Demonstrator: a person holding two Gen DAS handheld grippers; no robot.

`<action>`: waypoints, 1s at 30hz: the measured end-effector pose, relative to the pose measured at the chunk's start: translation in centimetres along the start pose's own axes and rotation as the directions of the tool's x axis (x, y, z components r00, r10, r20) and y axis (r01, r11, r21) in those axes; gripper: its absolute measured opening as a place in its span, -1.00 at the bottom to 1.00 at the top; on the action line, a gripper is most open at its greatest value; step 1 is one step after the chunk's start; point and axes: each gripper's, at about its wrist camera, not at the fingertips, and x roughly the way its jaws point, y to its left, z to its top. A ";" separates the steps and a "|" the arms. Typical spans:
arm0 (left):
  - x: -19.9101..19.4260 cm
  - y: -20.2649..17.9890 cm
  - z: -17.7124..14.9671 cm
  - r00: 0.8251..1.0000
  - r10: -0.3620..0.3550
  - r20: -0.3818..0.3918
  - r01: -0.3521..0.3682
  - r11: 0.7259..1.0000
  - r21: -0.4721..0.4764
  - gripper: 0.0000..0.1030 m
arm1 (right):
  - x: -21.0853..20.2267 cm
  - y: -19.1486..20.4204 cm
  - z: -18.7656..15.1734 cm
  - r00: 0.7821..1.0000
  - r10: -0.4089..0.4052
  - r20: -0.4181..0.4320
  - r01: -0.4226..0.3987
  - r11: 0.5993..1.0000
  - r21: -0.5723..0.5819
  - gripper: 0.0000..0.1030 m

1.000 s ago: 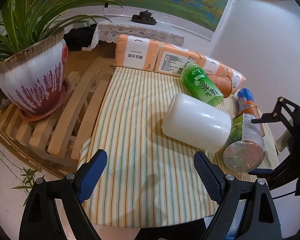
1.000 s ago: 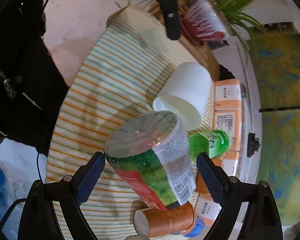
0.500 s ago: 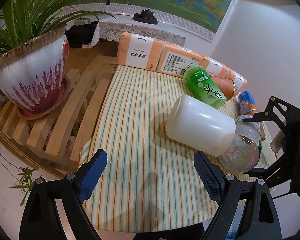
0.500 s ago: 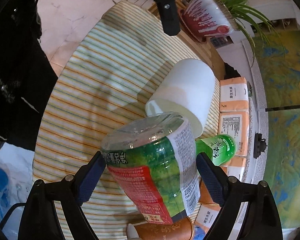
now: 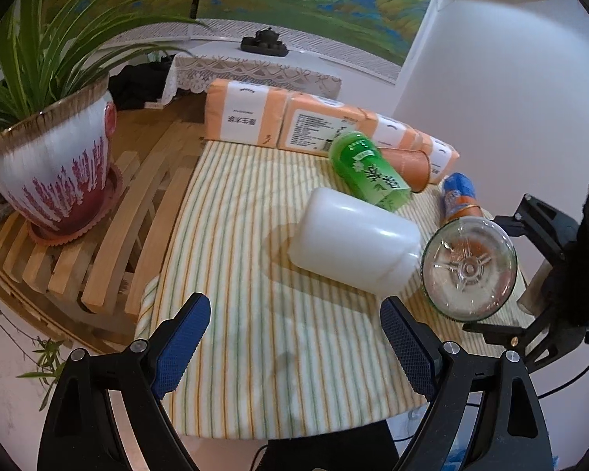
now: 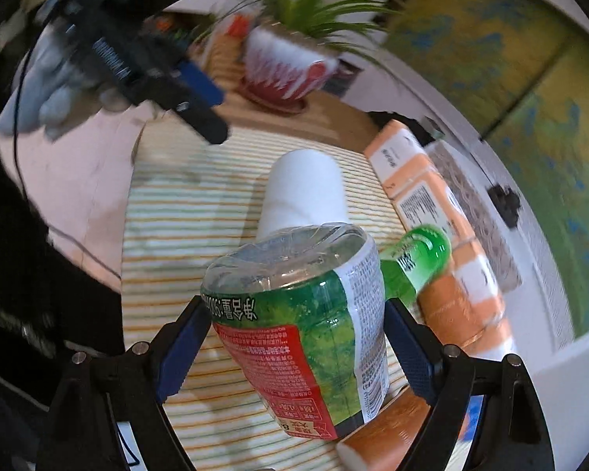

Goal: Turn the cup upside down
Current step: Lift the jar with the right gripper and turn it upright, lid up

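A clear plastic cup (image 6: 306,314) with a green and red label sits between the fingers of my right gripper (image 6: 294,314), which is shut on it. The cup is tilted, its closed base pointing up and away from the right wrist camera. In the left wrist view that round clear base (image 5: 468,269) faces the camera at the right, above the striped cloth (image 5: 255,216). My left gripper (image 5: 290,314) hangs open over the cloth's near edge, holding nothing. A white cup (image 5: 353,243) lies on its side just left of the held cup.
A green bottle (image 5: 367,172), an orange paper cup (image 5: 406,165) and a blue-orange can (image 5: 457,196) lie behind. Orange tissue packs (image 5: 247,117) line the far edge. A potted plant (image 5: 55,168) stands on wooden slats at the left.
My right gripper has rolled and lifted the clear cup, so its base now squarely faces the left camera. The left gripper has barely moved and stays open.
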 end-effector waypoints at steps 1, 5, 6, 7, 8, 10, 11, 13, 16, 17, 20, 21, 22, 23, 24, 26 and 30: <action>-0.2 -0.2 -0.1 1.000 0.000 0.004 0.000 1.000 0.005 0.76 | -0.2 -0.3 -0.2 1.000 0.010 0.010 -0.011 0.999 0.039 0.66; -0.7 -0.3 -0.1 1.000 -0.014 0.012 0.014 1.000 -0.002 0.76 | -1.4 -1.4 -1.3 0.995 0.017 0.096 -0.040 0.969 0.243 0.66; -0.7 -0.4 -0.2 1.000 -0.017 0.012 0.017 1.000 -0.003 0.76 | -1.8 -1.7 -1.6 0.992 0.010 0.129 -0.049 0.951 0.306 0.66; -0.8 -0.5 -0.2 1.000 -0.019 0.012 0.019 1.000 -0.003 0.76 | -2.1 -2.0 -1.9 0.987 -0.007 0.157 -0.051 0.930 0.363 0.66; -0.9 -0.6 -0.2 1.000 -0.022 0.015 0.022 1.000 0.000 0.76 | -2.4 -2.2 -2.1 0.983 -0.020 0.181 -0.058 0.906 0.418 0.66; -1.0 -0.8 -0.3 0.999 -0.028 0.018 0.028 1.000 0.006 0.76 | -2.8 -3.1 -2.9 0.970 -0.059 0.235 -0.081 0.836 0.543 0.66; -1.1 -0.9 -0.4 0.999 -0.030 0.020 0.030 1.000 0.007 0.76 | -2.9 -3.3 -3.2 0.963 -0.087 0.253 -0.083 0.802 0.591 0.66; -1.0 -1.2 -0.5 0.999 -0.032 0.022 0.032 0.999 0.010 0.76 | -3.2 -3.7 -4.1 0.945 -0.150 0.291 -0.098 0.717 0.690 0.66; -0.9 -1.6 -0.7 0.999 -0.035 0.025 0.035 0.999 0.016 0.76 | -3.5 -3.8 -5.0 0.917 -0.236 0.322 -0.115 0.618 0.778 0.66; -1.0 -1.8 -0.8 0.999 -0.033 0.029 0.032 0.999 0.022 0.76 | -3.6 -3.8 -5.3 0.910 -0.253 0.328 -0.124 0.588 0.799 0.66; -1.0 -2.4 -1.1 0.999 -0.025 0.039 0.024 0.999 0.043 0.76 | -3.2 -3.5 -5.7 0.903 -0.288 0.319 -0.123 0.539 0.834 0.66; -1.1 -2.6 -1.2 0.999 -0.023 0.042 0.021 0.999 0.049 0.76 | -3.0 -3.2 -5.6 0.904 -0.302 0.304 -0.104 0.533 0.840 0.66; -1.1 -2.8 -1.3 0.999 -0.020 0.045 0.018 0.998 0.055 0.76 | -2.9 -3.0 -5.6 0.904 -0.306 0.298 -0.101 0.526 0.845 0.67; -1.0 -3.1 -1.3 0.999 -0.015 0.049 0.012 0.998 0.064 0.76 | -2.9 -2.8 -5.7 0.904 -0.311 0.294 -0.100 0.514 0.852 0.67; -1.0 -3.3 -1.4 0.998 -0.011 0.054 0.007 0.998 0.070 0.76 | -2.9 -2.7 -5.7 0.902 -0.324 0.285 -0.092 0.500 0.861 0.67; -1.1 -3.8 -1.5 0.998 0.000 0.069 -0.006 0.996 0.085 0.76 | -3.1 -2.3 -5.6 0.897 -0.353 0.265 -0.062 0.493 0.868 0.67; -1.7 -4.8 -1.8 0.994 0.021 0.110 -0.034 0.993 0.113 0.76 | -2.7 -1.7 -5.5 0.892 -0.399 0.213 -0.001 0.470 0.883 0.67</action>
